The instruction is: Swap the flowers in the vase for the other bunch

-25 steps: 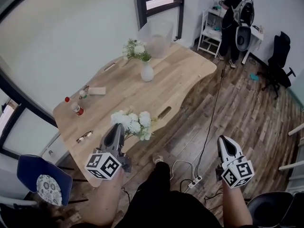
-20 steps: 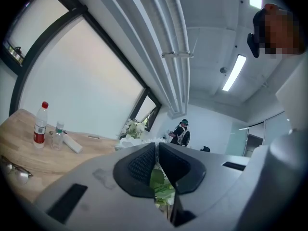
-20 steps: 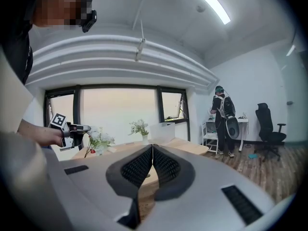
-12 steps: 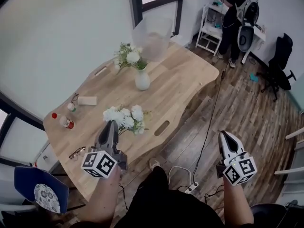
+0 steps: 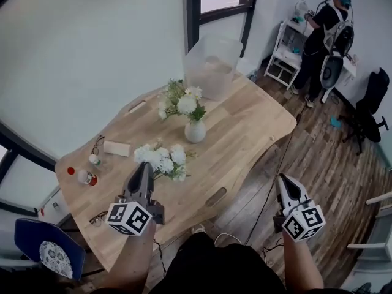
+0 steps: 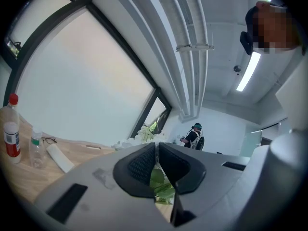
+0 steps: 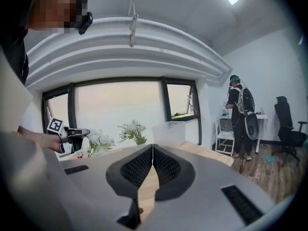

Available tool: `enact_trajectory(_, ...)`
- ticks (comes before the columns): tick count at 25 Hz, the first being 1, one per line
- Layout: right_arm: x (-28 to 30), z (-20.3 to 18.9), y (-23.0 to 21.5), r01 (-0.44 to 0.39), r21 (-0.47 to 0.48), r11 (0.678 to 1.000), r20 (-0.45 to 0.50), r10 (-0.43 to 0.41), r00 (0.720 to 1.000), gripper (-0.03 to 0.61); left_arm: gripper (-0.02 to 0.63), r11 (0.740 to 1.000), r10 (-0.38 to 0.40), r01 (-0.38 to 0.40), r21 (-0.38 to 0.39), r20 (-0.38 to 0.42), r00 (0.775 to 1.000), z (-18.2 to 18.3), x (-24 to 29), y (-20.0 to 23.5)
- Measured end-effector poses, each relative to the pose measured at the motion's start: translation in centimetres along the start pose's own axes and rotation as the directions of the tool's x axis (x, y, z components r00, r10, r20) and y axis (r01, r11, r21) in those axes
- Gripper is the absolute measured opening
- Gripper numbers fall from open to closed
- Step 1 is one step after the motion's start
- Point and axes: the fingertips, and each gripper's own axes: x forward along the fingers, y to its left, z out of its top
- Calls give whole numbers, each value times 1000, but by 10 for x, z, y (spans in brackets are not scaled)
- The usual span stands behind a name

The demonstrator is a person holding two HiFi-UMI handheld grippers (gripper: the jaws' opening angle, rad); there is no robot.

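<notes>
left gripper (image 5: 146, 166): I read its jaws as clamped on the green stems of the loose bunch; leaves show in the slit between the pads
loose bunch (image 5: 163, 159): white blooms at the left gripper's tip, over the table (image 5: 245, 124), near the vase but apart from it
vase (image 5: 195, 131): white, upright mid-table, holding its own white flowers (image 5: 182, 101) with greenery
right gripper (image 5: 283, 178): jaws closed together, nothing between them that I can see; out past the table's near edge, over the wooden floor (image 5: 318, 141)
table clutter: red-capped bottle (image 5: 84, 177) toward the left end, clear tub (image 5: 213, 66) at the far end
background: a person (image 5: 324, 32) stands by the far wall
</notes>
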Motion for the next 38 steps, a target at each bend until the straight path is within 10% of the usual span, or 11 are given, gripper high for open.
enact_trajectory(11,96,33,14,-161,-75,984,-26,159,987,28,28,994,81,-77,-78,51,995,-1,14,25)
enact_trajectory(19,187,56,10,-393,-69,917,2,395,919,28,28,961,274,-275,-16,136,952,17,18,37)
enact_trajectory(29,298,71,5,-720,-49,692,-42,719,694,28,28,761,630,-648,37,199,751,30,22,42)
enact_trajectory(38,327,99,34,-861,-91,500,-95,857,507,28,28,633,753,-771,-67,283,594,31,19,-1)
